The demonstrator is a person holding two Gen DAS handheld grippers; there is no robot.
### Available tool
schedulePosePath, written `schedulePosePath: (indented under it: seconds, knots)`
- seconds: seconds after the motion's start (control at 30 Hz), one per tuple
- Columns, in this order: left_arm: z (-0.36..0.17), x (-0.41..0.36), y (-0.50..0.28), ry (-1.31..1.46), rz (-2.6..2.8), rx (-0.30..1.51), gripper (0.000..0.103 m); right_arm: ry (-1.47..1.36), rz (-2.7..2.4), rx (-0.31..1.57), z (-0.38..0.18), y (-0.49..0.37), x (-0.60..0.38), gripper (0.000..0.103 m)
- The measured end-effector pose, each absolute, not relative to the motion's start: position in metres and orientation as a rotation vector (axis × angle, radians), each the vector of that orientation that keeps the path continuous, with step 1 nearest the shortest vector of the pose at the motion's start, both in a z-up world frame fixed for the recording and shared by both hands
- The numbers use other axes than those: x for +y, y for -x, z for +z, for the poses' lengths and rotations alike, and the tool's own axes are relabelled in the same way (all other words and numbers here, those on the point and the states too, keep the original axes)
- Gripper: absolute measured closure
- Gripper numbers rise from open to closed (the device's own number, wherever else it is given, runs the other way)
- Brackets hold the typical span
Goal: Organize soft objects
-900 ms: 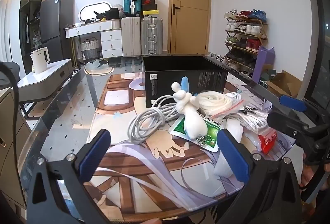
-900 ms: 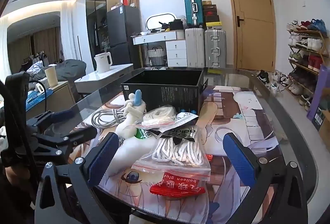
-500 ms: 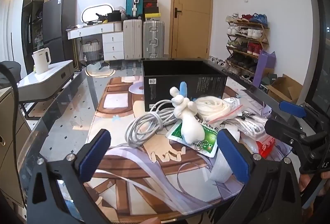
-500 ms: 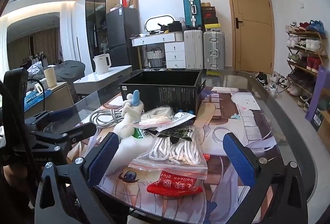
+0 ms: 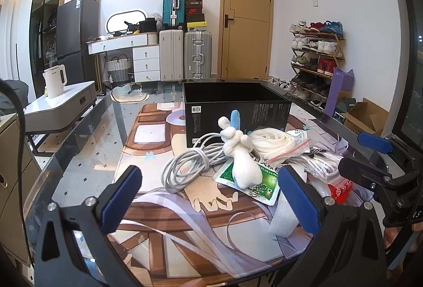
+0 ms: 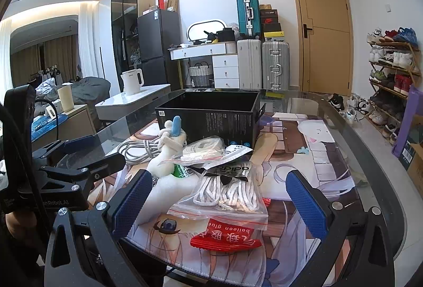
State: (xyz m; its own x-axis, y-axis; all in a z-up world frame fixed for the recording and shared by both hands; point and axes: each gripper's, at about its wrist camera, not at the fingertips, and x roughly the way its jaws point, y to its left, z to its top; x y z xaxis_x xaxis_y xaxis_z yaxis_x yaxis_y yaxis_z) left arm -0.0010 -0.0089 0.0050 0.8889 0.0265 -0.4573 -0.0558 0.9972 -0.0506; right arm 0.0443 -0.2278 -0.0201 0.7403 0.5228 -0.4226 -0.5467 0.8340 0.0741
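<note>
A pile of soft things lies on the printed mat in front of an open black box (image 5: 235, 107) (image 6: 211, 117). It holds a white plush toy (image 5: 242, 160) (image 6: 169, 152), a coiled grey cable (image 5: 185, 168) (image 6: 134, 149), a bag of white cord (image 5: 272, 141) (image 6: 203, 148), a zip bag of white laces (image 6: 230, 191), a red balloon-glue packet (image 6: 227, 236) and a green packet (image 5: 267, 182). My left gripper (image 5: 211, 199) is open and empty, short of the pile. My right gripper (image 6: 219, 202) is open and empty, its jaws standing either side of the lace bag and above it.
The glass table (image 6: 370, 154) has a rounded edge near me. A white foam piece (image 5: 283, 218) lies at the pile's near side. Suitcases (image 5: 185, 54), a shoe rack (image 5: 317, 59) and a side table with a kettle (image 5: 55, 80) stand beyond.
Both grippers have drawn back and risen a little, so the pile sits slightly lower and farther in view. Nothing on the table has moved.
</note>
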Motion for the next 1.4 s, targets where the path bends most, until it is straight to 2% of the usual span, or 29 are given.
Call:
schedulePosePath:
  seconds: [1.4]
  knots:
    - [0.0024, -0.0042, 0.0015, 0.071, 0.049, 0.467, 0.000, 0.065, 0.586, 0.449, -0.0243, -0.0447, -0.2250, 0.000]
